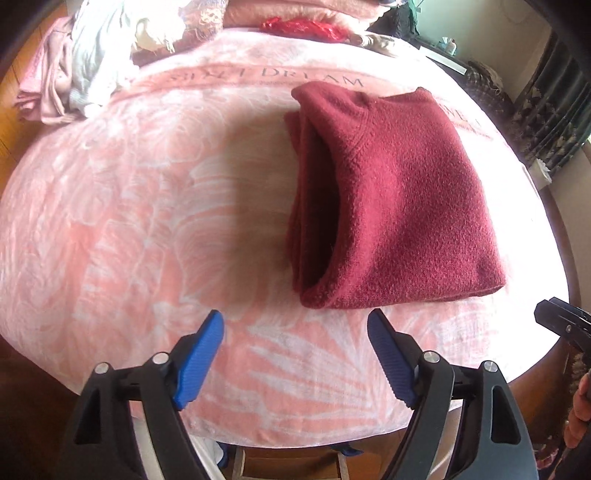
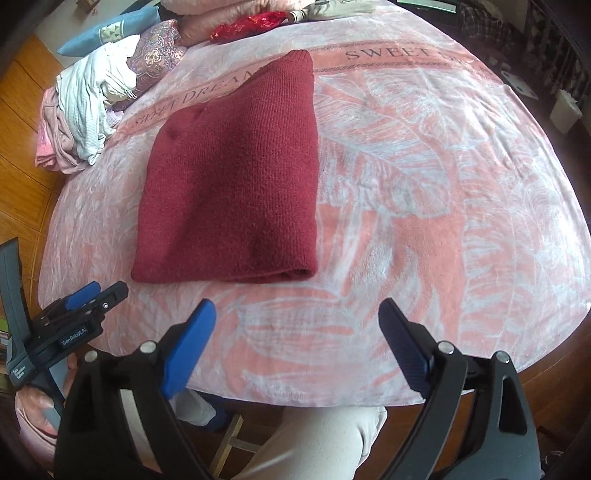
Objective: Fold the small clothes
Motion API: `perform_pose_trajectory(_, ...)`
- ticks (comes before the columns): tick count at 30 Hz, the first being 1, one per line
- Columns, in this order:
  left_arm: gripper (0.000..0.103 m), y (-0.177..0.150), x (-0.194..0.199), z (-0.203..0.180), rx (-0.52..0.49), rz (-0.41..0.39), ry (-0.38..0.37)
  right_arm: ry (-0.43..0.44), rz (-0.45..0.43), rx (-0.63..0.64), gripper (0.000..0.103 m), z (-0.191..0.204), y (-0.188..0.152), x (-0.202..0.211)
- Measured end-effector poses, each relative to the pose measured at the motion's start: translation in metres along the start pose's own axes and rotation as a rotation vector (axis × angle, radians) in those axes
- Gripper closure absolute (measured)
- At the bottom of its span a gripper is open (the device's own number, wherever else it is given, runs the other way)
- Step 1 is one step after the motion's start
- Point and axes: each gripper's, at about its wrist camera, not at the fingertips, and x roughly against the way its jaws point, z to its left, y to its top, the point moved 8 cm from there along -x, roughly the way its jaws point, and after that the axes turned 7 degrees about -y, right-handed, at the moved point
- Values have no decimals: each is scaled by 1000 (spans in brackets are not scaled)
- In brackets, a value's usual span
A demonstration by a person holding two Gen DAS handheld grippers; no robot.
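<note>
A dark red knitted sweater (image 1: 399,206) lies folded into a flat rectangle on the pink floral blanket (image 1: 147,206); it also shows in the right wrist view (image 2: 232,184). My left gripper (image 1: 295,325) is open and empty, just in front of the sweater's near edge. My right gripper (image 2: 297,314) is open and empty, hovering near the blanket's front edge, just short of the sweater. The left gripper also shows in the right wrist view (image 2: 96,295), at the left.
A pile of unfolded pale clothes (image 1: 74,74) lies at the far left of the blanket, also in the right wrist view (image 2: 85,110). Cushions and a red cloth (image 2: 247,24) sit along the back. Wooden floor (image 2: 22,122) lies left of the bed.
</note>
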Motion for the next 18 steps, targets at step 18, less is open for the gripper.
perform_pose_trajectory(18,4,20,71,-12,-86,-142,146,-79,-43,9,7,14,-1,34)
